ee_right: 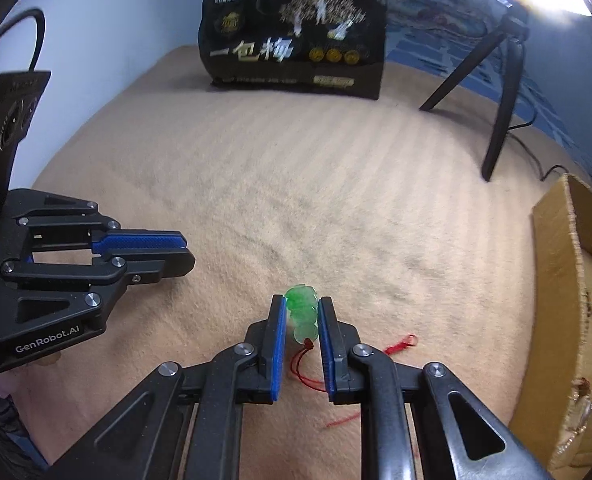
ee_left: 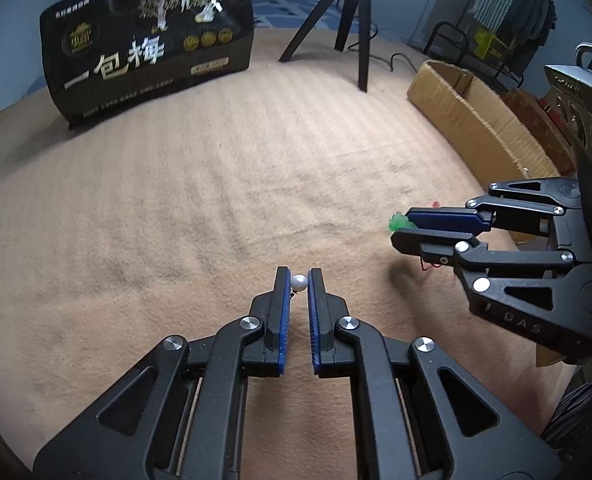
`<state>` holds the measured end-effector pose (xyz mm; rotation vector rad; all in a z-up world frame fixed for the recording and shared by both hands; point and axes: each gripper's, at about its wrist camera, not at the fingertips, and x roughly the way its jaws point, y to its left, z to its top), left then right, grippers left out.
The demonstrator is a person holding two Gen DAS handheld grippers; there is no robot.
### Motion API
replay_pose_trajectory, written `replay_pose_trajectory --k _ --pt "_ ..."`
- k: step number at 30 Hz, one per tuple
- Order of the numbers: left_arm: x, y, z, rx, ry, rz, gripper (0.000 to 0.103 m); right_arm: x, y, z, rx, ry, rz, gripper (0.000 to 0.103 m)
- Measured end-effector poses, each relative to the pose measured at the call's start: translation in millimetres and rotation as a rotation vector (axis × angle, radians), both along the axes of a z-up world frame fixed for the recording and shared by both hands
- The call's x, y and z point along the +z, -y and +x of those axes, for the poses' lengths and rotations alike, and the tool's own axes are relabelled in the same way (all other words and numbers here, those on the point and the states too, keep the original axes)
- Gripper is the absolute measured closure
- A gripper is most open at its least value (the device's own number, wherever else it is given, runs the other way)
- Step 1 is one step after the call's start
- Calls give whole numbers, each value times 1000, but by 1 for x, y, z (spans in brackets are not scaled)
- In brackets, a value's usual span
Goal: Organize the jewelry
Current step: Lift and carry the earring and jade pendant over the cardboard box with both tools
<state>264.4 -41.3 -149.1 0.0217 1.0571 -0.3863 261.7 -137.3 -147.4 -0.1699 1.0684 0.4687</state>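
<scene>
Your left gripper (ee_left: 299, 280) is clamped on a small white pearl bead (ee_left: 298, 282) at its fingertips; your right gripper (ee_right: 302, 312) pinches the carved green jade pendant (ee_right: 303, 312), red cord (ee_right: 308, 364) trailing beneath. Both pieces look picked up; no jewelry holder is visible, so placing remains.

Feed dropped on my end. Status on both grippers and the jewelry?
Left gripper shut on white pearl. Right gripper shut on green pendant, red cord trailing. Tan blanket ahead, nothing blocking.

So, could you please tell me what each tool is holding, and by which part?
The left tool pinches a white pearl at its fingertips. The right tool grips a green jade pendant by its sides; the pendant's red cord hangs loose.
</scene>
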Motion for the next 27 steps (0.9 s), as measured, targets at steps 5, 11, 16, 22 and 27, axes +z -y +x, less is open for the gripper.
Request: replay_pose_trajectory --k 5,11,16,22,27 --pt "18 9 -6 -16 32 -16 96 25 16 -7 -35 40 22 89" --pt "43 22 -15 -36 78 -43 96 58 41 -21 -81 87 47 89" --pt "63 39 -20 -56 115 -72 96 81 60 -31 -116 131 60 89" --pt "82 62 -24 -80 148 -97 96 105 91 -42 -179 182 68 89" --pt "93 83 -25 -108 171 -107 96 116 122 -46 -244 204 92 89"
